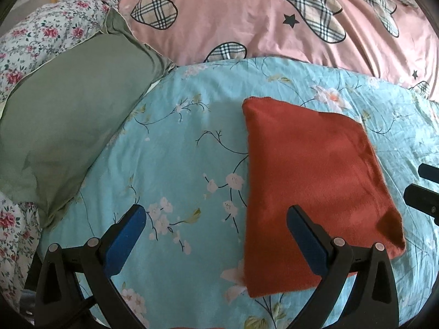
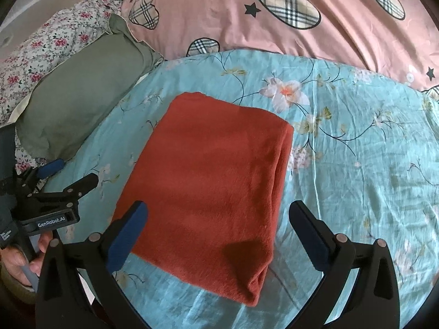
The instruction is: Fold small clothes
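on the blue floral sheet (image 2: 343, 164), a neatly folded rust-red cloth (image 2: 214, 181).

Green pillow (image 1: 68, 120), pink quilt (image 1: 260, 19), floral sheet (image 1: 186, 148)

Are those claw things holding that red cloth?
No. The left gripper and right gripper both hang open above the folded red cloth, gripping nothing.

Daylit bed (image 1: 192, 150), green pillow (image 1: 68, 126), pink duvet (image 1: 247, 13)
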`<state>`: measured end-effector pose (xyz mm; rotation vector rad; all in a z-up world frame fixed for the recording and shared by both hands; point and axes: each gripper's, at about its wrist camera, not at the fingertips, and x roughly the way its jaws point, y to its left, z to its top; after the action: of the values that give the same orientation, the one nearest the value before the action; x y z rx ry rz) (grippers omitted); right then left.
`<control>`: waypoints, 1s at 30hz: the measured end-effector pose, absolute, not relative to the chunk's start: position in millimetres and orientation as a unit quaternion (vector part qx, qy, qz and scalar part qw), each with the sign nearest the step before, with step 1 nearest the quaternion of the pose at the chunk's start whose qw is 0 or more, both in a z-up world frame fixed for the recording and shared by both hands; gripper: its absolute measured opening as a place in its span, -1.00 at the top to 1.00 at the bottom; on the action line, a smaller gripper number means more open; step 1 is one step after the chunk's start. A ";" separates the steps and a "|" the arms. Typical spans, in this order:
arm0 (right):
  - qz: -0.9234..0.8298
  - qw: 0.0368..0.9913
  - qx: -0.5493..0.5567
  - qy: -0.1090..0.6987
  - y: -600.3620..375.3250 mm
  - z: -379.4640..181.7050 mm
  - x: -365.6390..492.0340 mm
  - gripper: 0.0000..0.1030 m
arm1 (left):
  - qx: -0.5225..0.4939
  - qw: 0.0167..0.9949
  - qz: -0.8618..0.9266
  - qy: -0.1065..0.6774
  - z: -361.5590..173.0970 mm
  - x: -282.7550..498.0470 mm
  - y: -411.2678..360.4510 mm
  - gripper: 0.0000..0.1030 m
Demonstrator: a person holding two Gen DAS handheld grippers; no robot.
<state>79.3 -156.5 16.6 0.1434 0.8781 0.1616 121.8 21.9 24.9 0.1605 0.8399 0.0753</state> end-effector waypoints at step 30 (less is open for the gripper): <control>0.063 0.909 0.041 0.410 -140.6 12.6 12.5 -0.99 | 0.108 0.905 -0.010 0.411 24.9 66.2 16.2 -0.99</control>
<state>12.5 -140.6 12.6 0.0842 0.8459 0.1290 66.2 16.2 24.9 0.2222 0.8489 -0.0213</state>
